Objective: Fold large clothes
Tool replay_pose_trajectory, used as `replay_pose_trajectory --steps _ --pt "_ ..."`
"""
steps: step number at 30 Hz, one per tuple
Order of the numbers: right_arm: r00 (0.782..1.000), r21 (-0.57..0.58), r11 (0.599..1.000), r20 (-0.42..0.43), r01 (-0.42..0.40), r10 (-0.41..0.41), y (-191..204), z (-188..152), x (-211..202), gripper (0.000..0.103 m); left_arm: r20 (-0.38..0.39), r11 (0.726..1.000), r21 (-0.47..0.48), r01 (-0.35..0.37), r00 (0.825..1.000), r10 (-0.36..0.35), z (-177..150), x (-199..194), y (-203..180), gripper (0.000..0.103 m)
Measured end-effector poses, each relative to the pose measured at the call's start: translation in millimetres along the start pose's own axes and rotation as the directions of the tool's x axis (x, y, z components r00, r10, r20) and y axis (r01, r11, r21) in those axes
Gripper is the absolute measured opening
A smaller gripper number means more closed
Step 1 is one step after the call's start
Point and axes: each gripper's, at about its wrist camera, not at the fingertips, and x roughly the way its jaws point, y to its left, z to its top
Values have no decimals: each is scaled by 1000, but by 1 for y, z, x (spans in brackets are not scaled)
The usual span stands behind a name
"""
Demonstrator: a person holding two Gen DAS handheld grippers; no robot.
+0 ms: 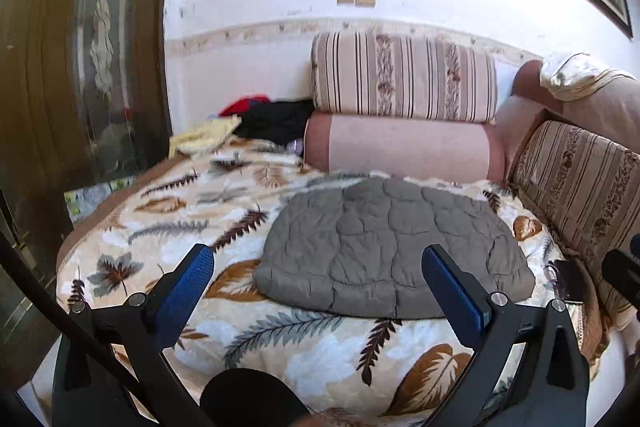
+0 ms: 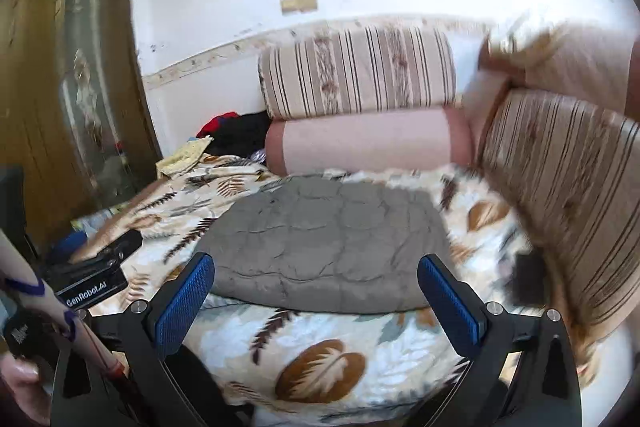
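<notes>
A grey quilted garment lies folded into a compact bundle on the leaf-patterned blanket; it also shows in the right wrist view. My left gripper is open and empty, held above the blanket in front of the bundle. My right gripper is open and empty, also just in front of the bundle's near edge. The left gripper's body shows at the left of the right wrist view.
Striped cushions and a pink bolster line the wall behind; another striped cushion stands at the right. Black, red and yellow clothes are piled at the back left. A dark door is at the left.
</notes>
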Motion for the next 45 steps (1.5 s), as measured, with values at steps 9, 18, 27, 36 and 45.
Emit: replay_pose_trajectory --steps 9,18,27,36,45 --pt "990 -36 993 82 115 -112 14 -32 11 103 -59 995 -55 -88 995 85 -22 27 7 103" --pt "997 -69 995 47 68 -64 26 -41 41 103 -150 994 26 -102 983 105 -34 61 3 103" --pt "998 -90 994 -18 65 -67 31 -52 69 103 -217 993 99 -56 973 77 -52 83 -15 103" --pt "994 -63 993 -52 96 -99 23 -55 85 103 -235 993 99 -57 969 79 -58 93 -13 103" --pt "992 -66 993 -78 96 -101 22 -58 93 103 -252 993 104 -53 965 78 -61 98 -13 103"
